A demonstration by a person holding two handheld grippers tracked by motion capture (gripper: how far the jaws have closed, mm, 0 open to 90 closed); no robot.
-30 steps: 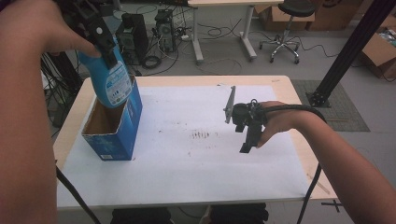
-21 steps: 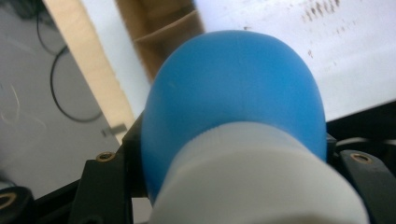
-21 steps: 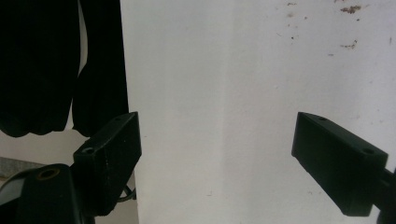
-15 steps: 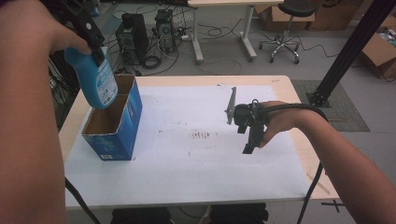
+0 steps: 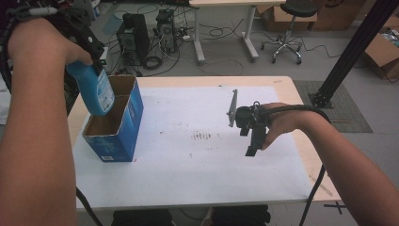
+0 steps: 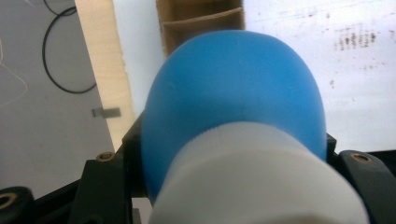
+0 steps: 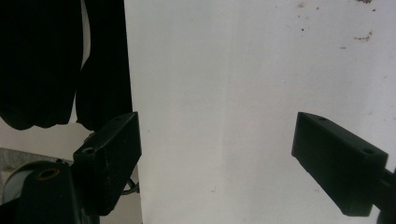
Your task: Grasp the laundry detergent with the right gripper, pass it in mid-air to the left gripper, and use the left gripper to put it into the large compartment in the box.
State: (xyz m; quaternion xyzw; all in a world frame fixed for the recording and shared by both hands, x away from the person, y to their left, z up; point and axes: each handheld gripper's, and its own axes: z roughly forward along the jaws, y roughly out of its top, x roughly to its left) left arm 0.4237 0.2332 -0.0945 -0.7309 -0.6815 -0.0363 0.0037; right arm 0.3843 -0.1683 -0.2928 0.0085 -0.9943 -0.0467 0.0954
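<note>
My left gripper [image 5: 88,63] is shut on the neck end of a blue bottle [image 5: 95,92] with a white cap [image 6: 252,182]. The bottle hangs tilted, its base over the open top of a blue cardboard box [image 5: 115,139] at the table's left side. In the left gripper view the bottle [image 6: 233,93] blocks most of the sight, and the box's brown inside [image 6: 201,18] lies beyond it. My right gripper [image 5: 251,149] hovers over the white sheet [image 5: 188,165] at the right, open with nothing between its jaws [image 7: 217,149].
Dark smudges [image 5: 202,136] mark the middle of the sheet. The wooden table edge [image 5: 315,174] runs along the right. Beyond the table stand computer towers [image 5: 131,33], a desk, an office chair [image 5: 287,28] and a black post [image 5: 353,52].
My left hand has carried the bottle to the left and slightly down, closer to the box's opening. The right gripper has stayed where it was.
</note>
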